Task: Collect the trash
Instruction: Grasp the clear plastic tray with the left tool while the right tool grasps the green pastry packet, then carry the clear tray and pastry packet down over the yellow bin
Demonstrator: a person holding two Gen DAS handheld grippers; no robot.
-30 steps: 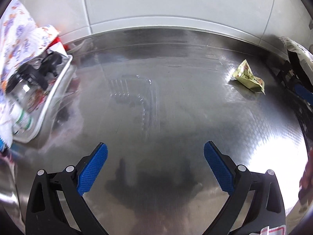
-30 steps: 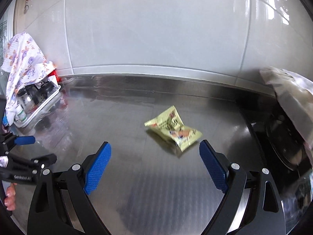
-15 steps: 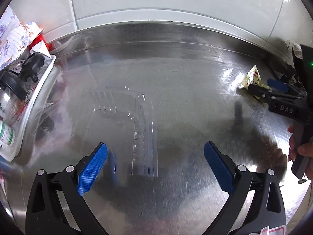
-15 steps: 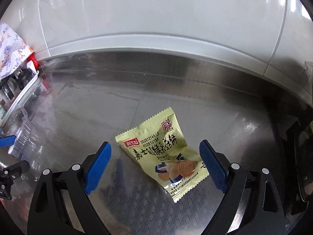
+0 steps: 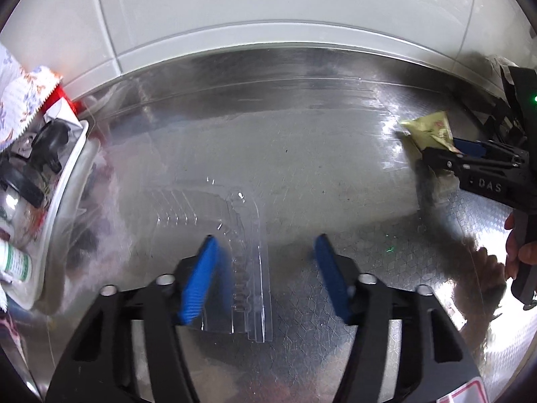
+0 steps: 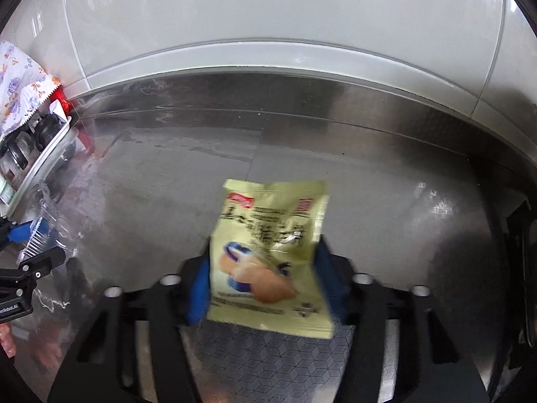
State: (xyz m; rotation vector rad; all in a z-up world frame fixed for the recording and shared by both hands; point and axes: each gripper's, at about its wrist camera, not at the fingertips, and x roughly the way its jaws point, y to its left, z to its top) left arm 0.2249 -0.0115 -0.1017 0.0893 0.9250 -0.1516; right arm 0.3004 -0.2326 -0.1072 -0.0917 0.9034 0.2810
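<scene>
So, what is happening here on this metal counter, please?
A person is collecting trash from the steel counter with two hand-held grippers. The right gripper is closing its blue fingers around a yellow-green snack packet, which sits between them. The left gripper is closing over a clear plastic packaging tray; the tray lies between its fingers, and the right-hand one is not yet touching it. Both items appear to be on the counter.

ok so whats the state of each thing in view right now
left gripper: fingers closing, clear plastic tray between them
clear plastic tray: flat on the steel counter
right gripper: fingers closing around the snack packet
snack packet: tilted up between the fingers, blurred
white bin: full of bottles
</scene>
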